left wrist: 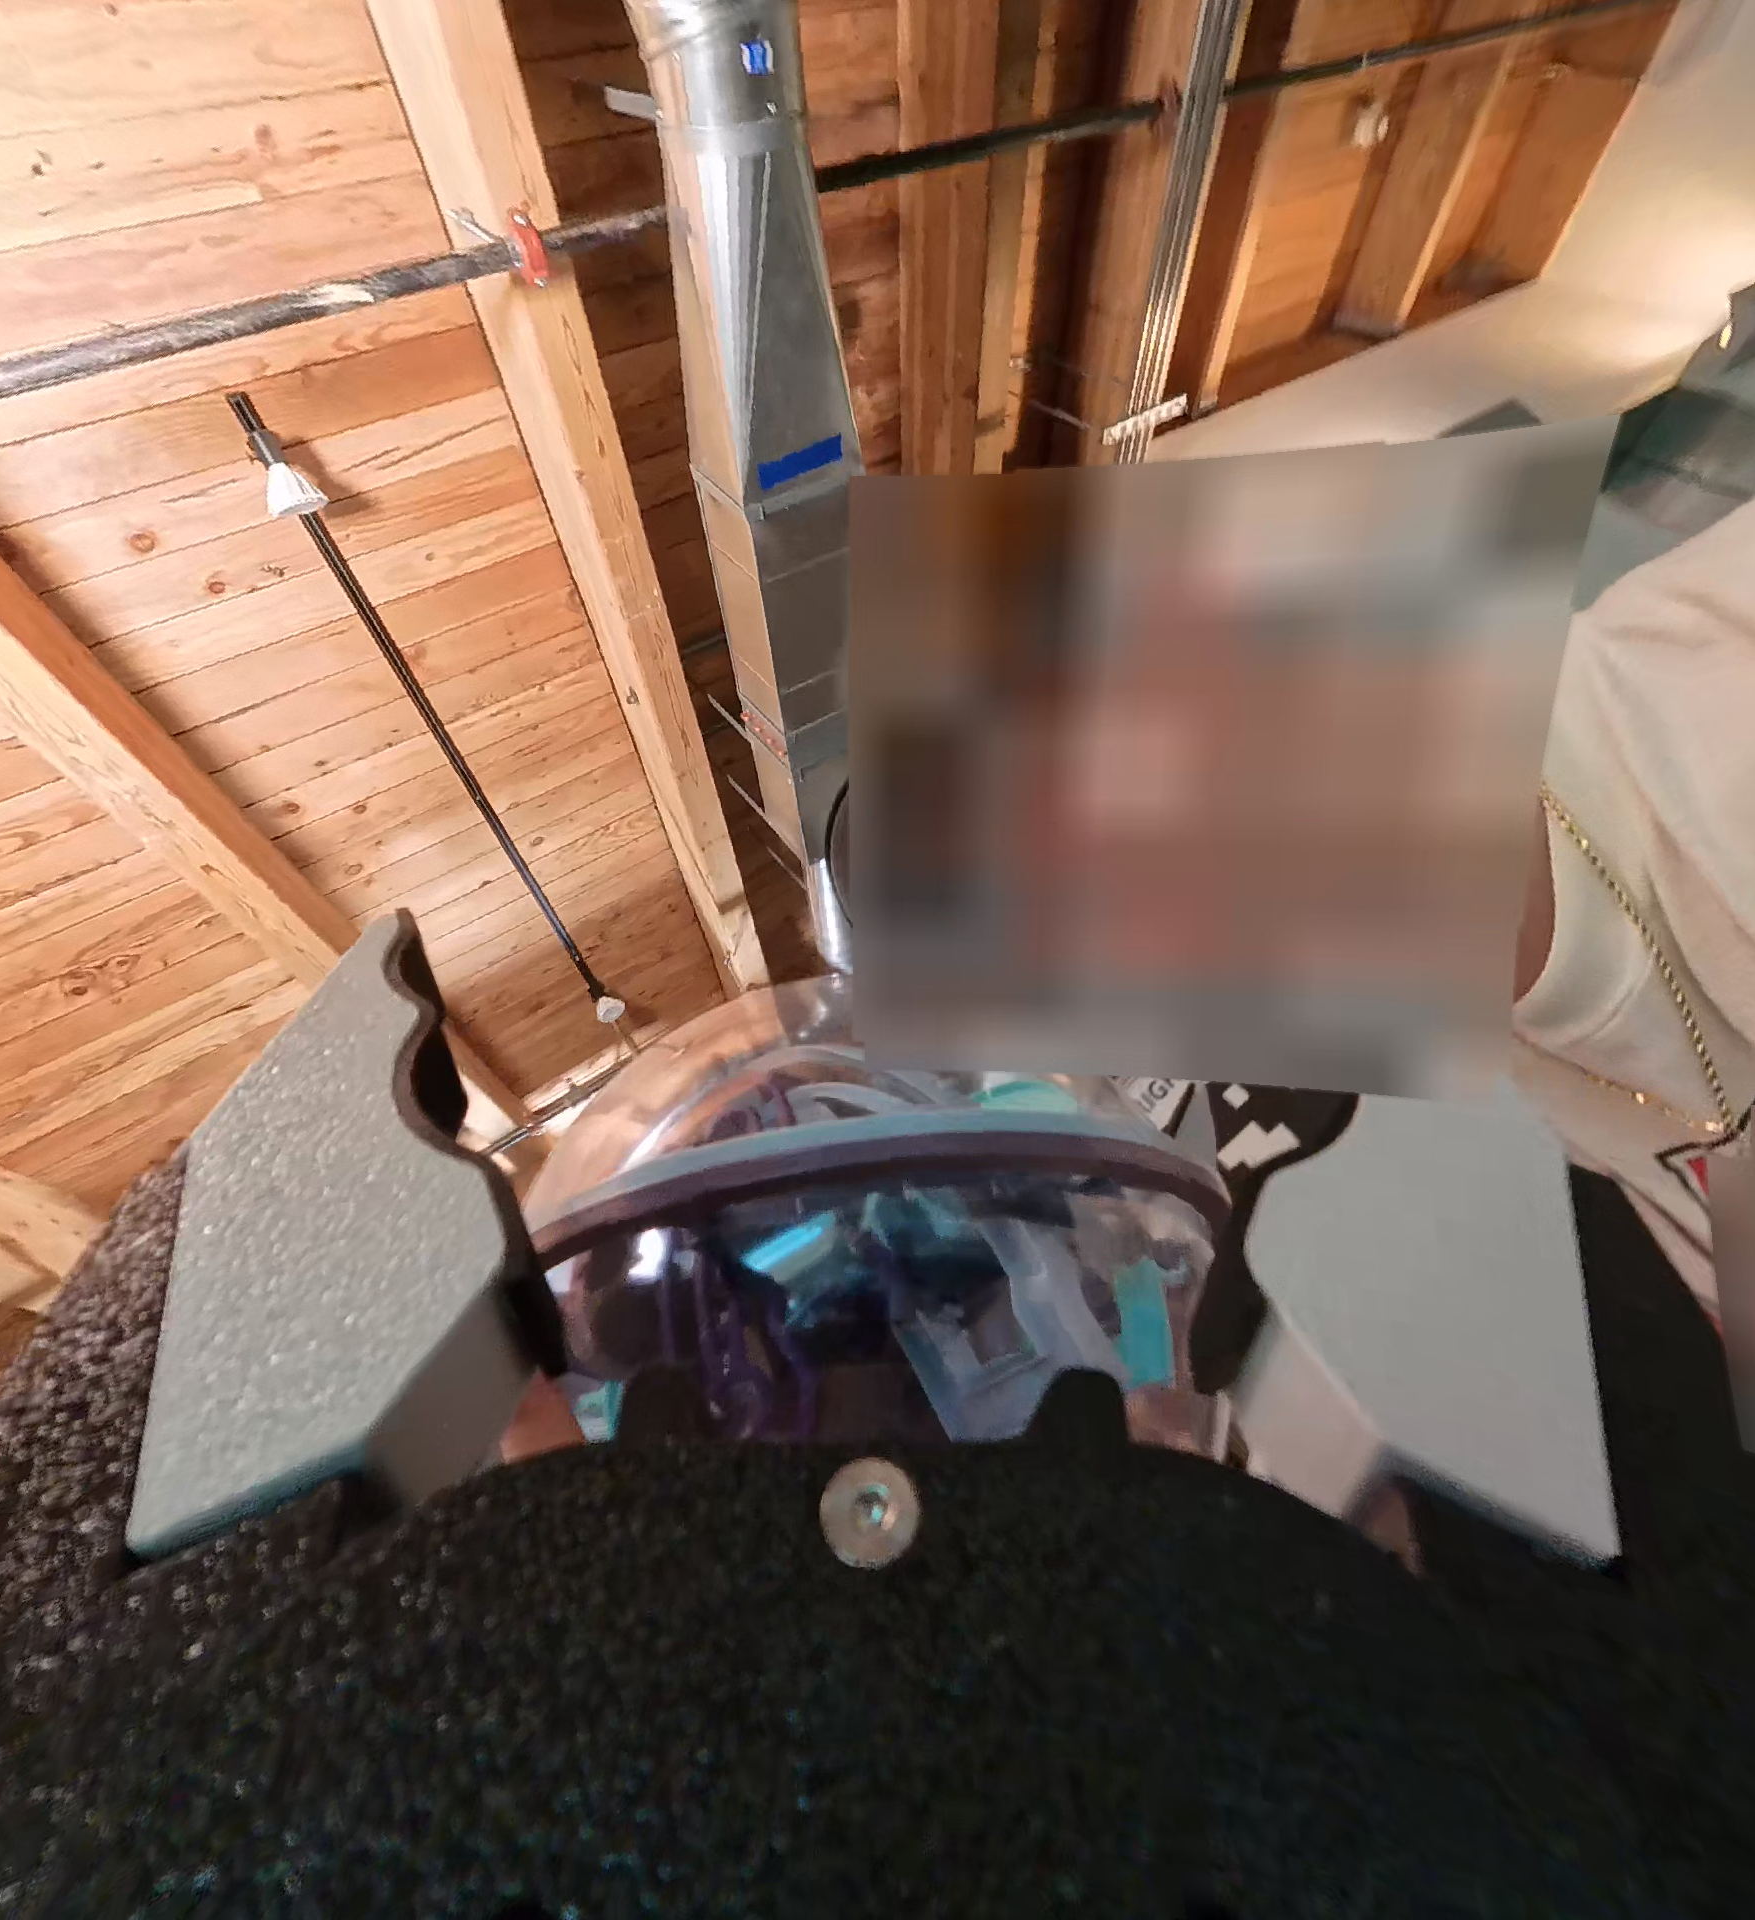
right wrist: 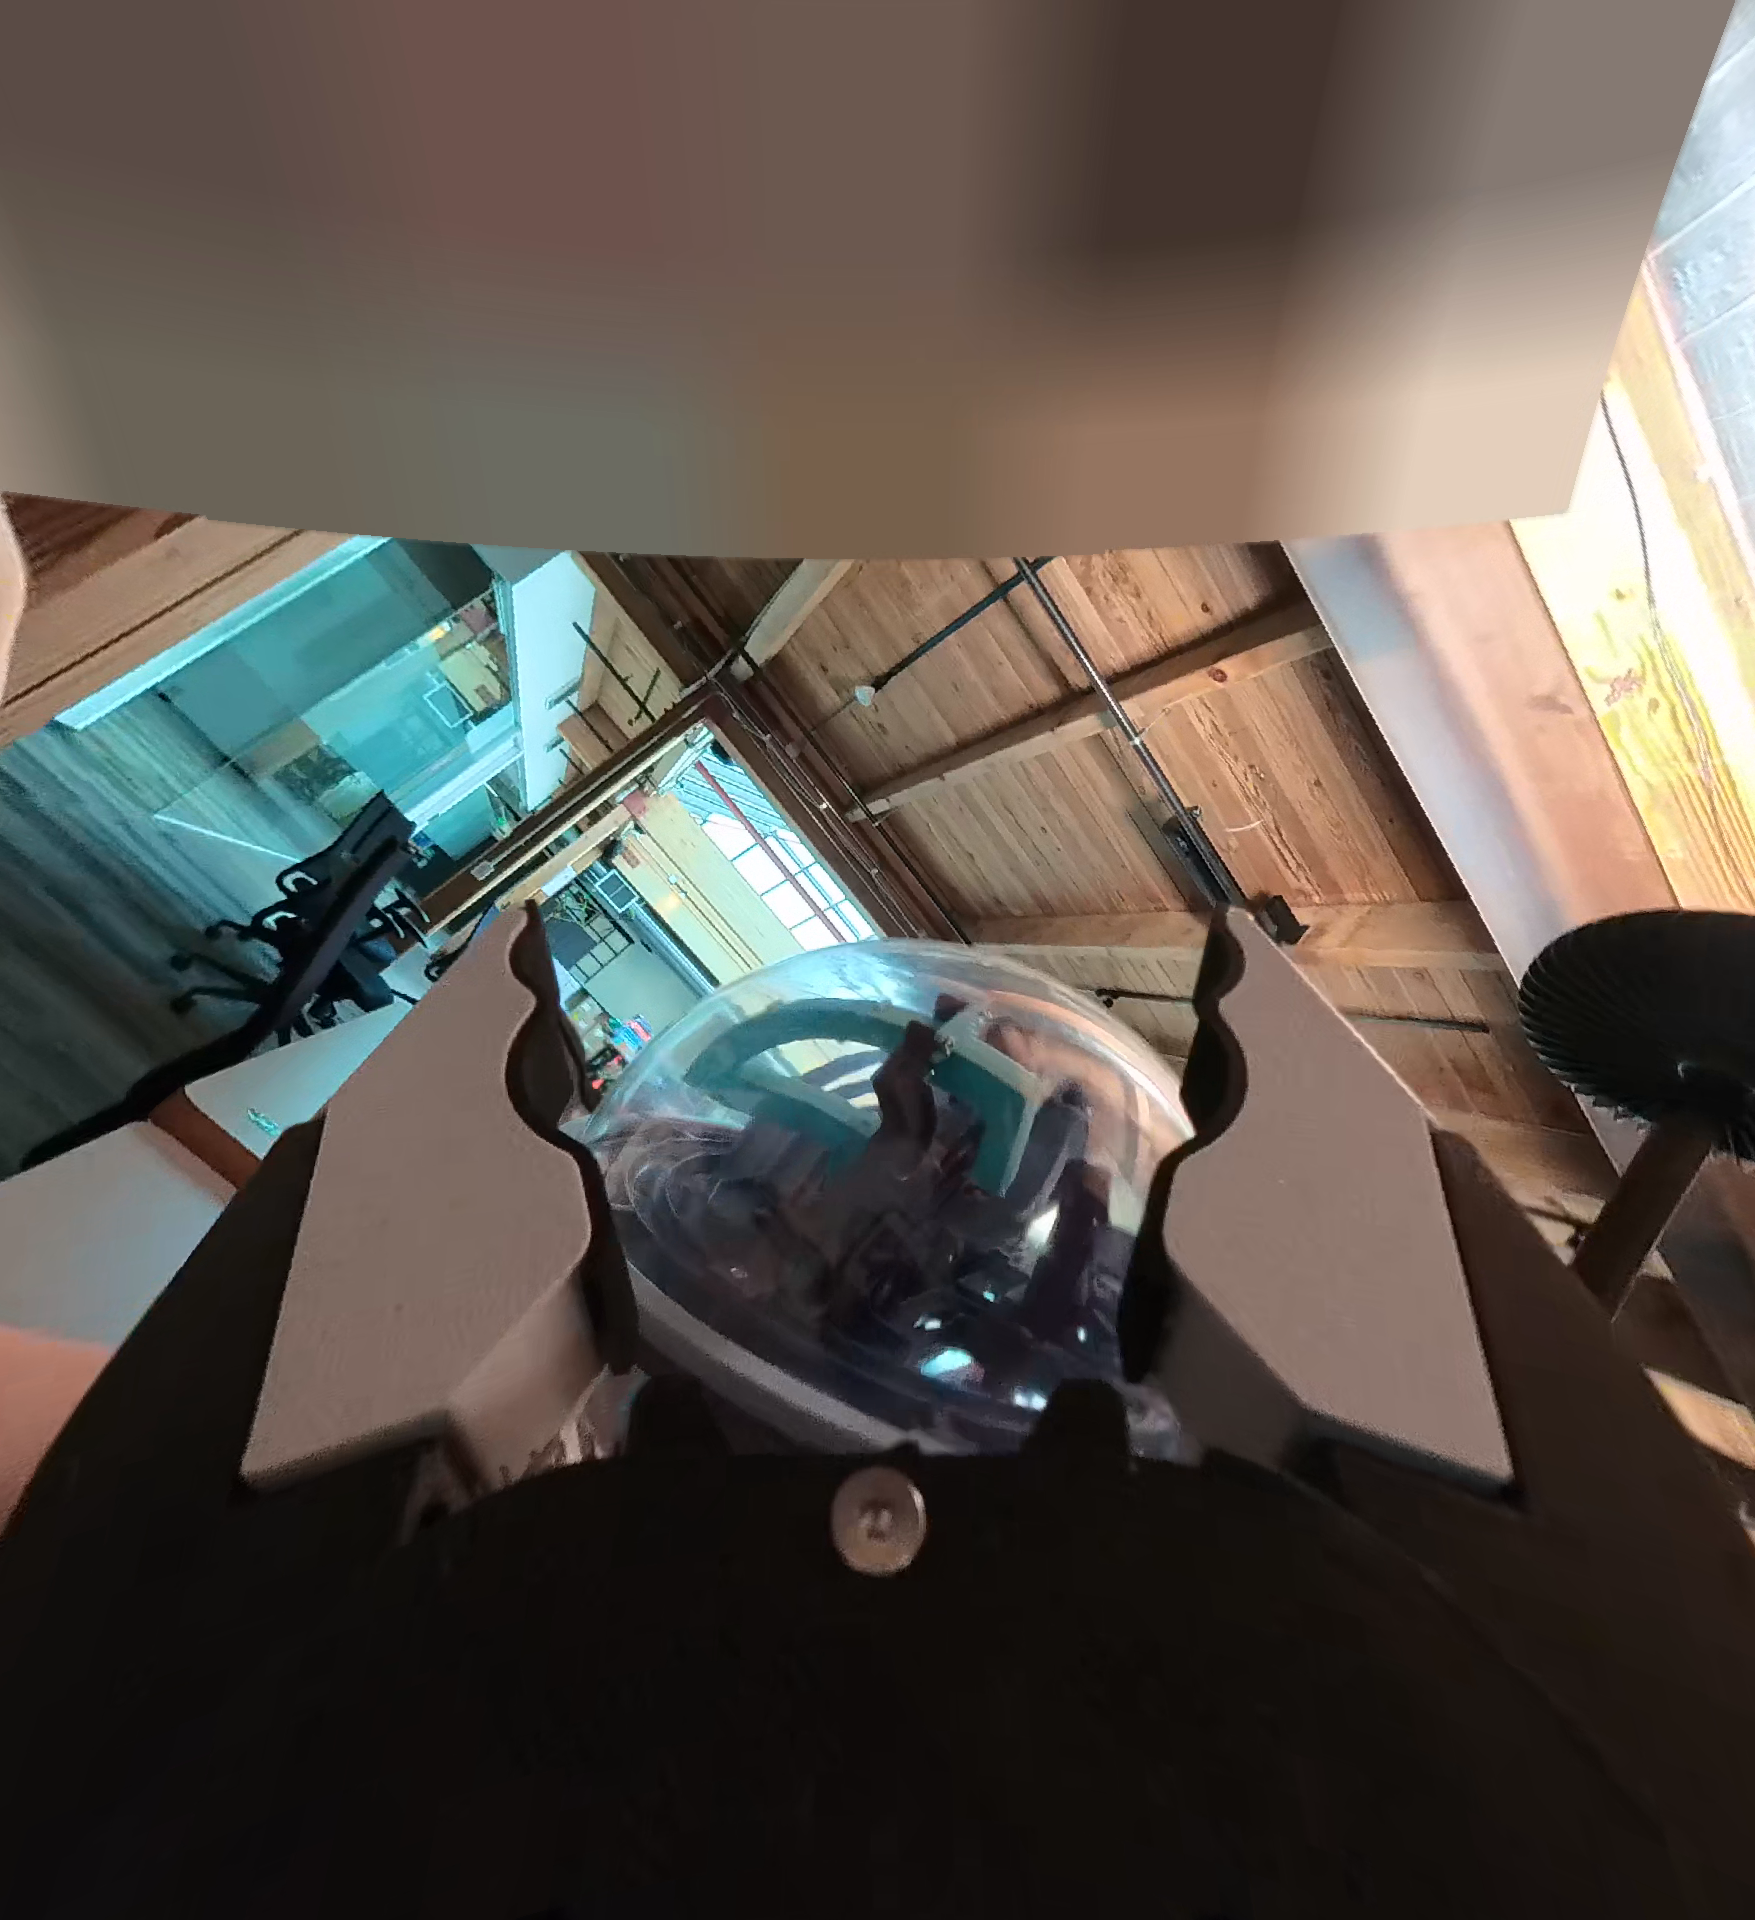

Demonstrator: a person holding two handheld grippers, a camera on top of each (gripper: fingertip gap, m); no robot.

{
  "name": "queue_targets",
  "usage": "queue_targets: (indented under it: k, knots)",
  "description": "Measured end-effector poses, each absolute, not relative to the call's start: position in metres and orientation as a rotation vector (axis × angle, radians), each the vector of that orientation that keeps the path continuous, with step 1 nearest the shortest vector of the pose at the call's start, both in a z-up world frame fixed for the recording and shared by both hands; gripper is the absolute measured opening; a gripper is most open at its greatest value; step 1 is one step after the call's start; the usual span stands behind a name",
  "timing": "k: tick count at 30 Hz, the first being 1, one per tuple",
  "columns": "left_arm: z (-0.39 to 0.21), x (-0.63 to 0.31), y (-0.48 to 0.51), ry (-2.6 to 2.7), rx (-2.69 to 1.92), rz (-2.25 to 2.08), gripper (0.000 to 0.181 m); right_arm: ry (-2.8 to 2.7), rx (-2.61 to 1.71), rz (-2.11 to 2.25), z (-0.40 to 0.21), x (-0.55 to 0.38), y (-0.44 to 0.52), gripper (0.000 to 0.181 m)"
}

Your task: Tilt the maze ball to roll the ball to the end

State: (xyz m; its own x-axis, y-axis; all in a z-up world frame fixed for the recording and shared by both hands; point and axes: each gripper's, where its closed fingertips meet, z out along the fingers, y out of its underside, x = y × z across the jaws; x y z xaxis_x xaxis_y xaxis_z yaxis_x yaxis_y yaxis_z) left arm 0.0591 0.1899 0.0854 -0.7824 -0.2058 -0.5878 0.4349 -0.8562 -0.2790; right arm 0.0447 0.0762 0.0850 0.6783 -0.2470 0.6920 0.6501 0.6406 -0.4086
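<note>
The maze ball (left wrist: 852, 1247) is a clear plastic sphere with teal and purple tracks inside and a grey-purple seam ring. My left gripper (left wrist: 857, 1081) is shut on it, with a grey finger (left wrist: 333, 1195) pressed on each side, and holds it up in the air. In the right wrist view the same maze ball (right wrist: 883, 1174) sits between the grey fingers (right wrist: 416, 1226) of my right gripper (right wrist: 878, 925), which is shut on it too. Both views point up at the ceiling. I cannot make out the small ball inside.
A wooden plank ceiling (left wrist: 177, 727) with beams, a metal duct (left wrist: 769, 468) and black pipes is overhead. A person in a cream shirt (left wrist: 1683, 779) stands close on the right. A black ridged disc on a post (right wrist: 1683, 1060) and office chairs (right wrist: 312, 966) show farther off.
</note>
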Motion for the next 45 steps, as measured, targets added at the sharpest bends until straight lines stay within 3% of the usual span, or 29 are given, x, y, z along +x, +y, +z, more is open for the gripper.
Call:
queue_targets:
  k: [1,10,23,30,39,45]
  knots:
    - [0.086,0.056,0.189,0.587,0.802,-2.576,0.157,-0.626,-0.705,-0.550,0.086,0.046,0.077,0.119]
    - [0.080,0.039,0.152,0.830,0.850,-2.193,0.157,-0.546,-0.737,-0.411,0.091,0.061,0.069,0.124]
    - [0.046,0.057,0.053,1.113,0.888,-1.413,0.157,-0.581,-0.780,-0.373,0.074,0.096,0.049,0.152]
    - [0.060,0.051,0.060,1.056,0.804,-1.670,0.157,-0.654,-0.903,-0.647,0.060,0.093,0.064,0.158]
    - [0.137,0.059,0.076,0.844,0.829,-1.725,0.157,-0.869,-1.061,-0.798,0.142,0.084,0.077,0.158]
    - [0.148,0.029,0.086,0.885,0.922,-2.103,0.157,-0.869,-0.969,-0.971,0.130,0.069,0.061,0.157]
